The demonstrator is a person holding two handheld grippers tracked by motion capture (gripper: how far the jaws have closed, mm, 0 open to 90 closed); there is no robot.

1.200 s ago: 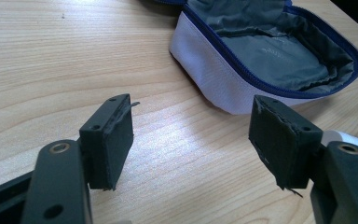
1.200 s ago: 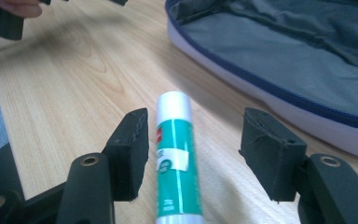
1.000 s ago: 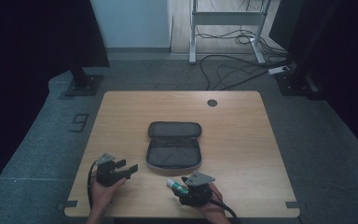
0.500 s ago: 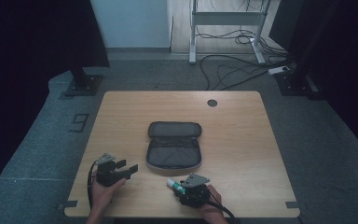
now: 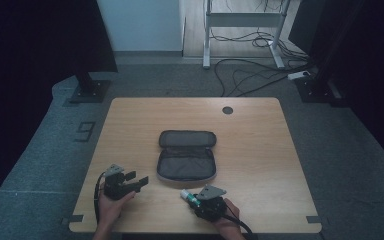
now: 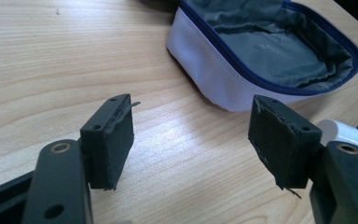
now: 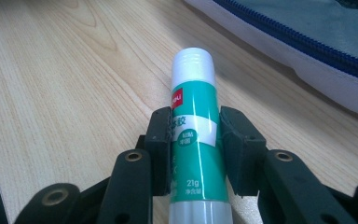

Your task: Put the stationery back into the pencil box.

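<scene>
The left gripper (image 6: 191,140) hangs over the wooden surface (image 6: 51,60), fingers (image 6: 109,140) wide apart — open pouch (image 6: 265,60) ahead, glue stick (image 6: 342,133) at right.

The glue stick (image 7: 196,140) runs off the right gripper view's bottom edge; its small print is unreadable. The pouch (image 7: 307,42) is cropped at top and right.

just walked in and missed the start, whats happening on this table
A person sits at a wooden table with a tool in each hand. The right tool has just been closing on a green glue stick, and its pads now press both sides of it, low over the table. The open pencil case lies just ahead with its zipper undone. The left tool is open with nothing between its pads, off to the case's side.
</scene>
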